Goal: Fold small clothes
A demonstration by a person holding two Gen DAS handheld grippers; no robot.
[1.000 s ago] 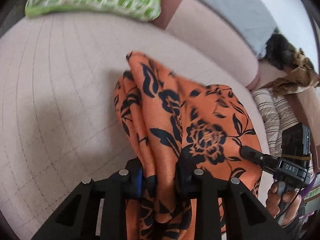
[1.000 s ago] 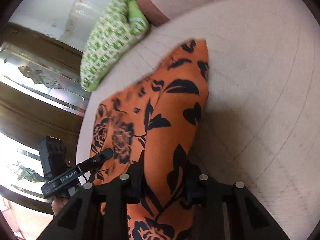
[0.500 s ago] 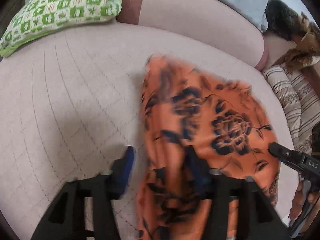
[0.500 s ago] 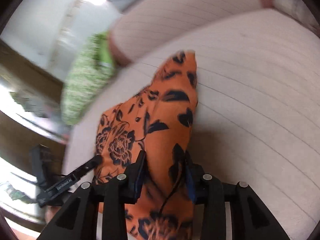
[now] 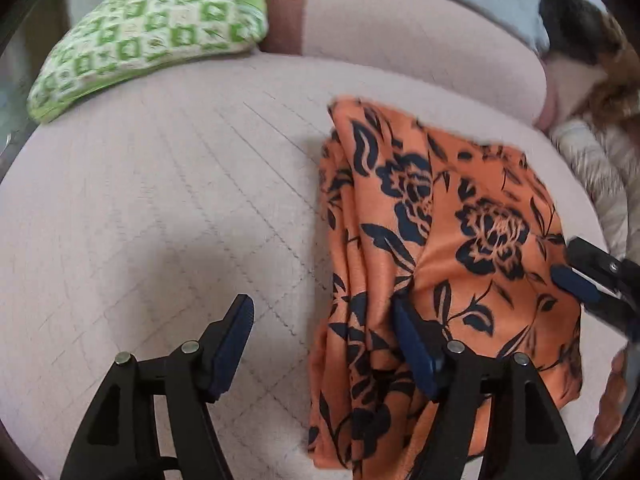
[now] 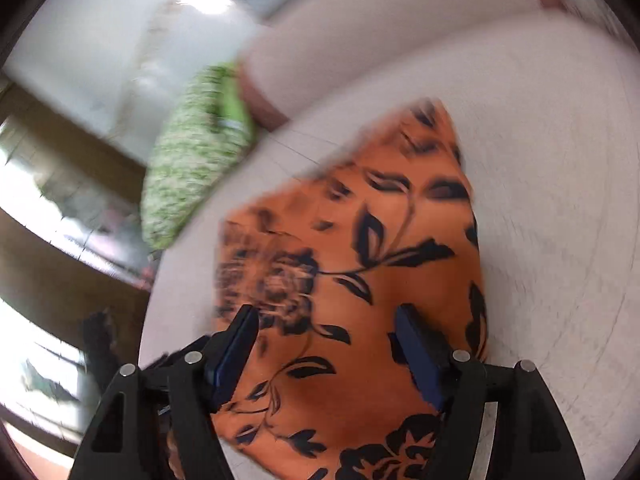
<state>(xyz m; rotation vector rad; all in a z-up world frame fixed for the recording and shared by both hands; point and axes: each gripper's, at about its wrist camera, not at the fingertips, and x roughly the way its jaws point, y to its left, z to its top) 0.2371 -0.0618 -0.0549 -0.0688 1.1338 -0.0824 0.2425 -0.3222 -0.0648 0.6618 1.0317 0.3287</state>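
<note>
Now the orange floral garment (image 5: 440, 240) lies folded on the pale quilted sofa seat (image 5: 180, 208), toward its right side and near its front edge, well apart from the green patterned cushion (image 5: 152, 36) at the back left corner. Both grippers are letting go: the left gripper (image 5: 324, 344) has its jaws opening, one blue pad over bare seat and the other resting at the garment's bunched left edge, with no squeeze on the cloth. The right gripper (image 6: 326, 348) also has its jaws opening above the cloth, which sits between the pads but is not pinched; this view is smeared by motion, so finer contact cannot be judged. To do this release well, the jaws should probably spread fully before either hand draws away, so no pad drags a layer and undoes the fold. Pulling back along the fingers rather than sideways looks safest, since the thin, slippery-looking fabric would likely slide over itself. The left edge shows several stacked pleats; a light press there afterwards may flatten them before any further fold.
</note>
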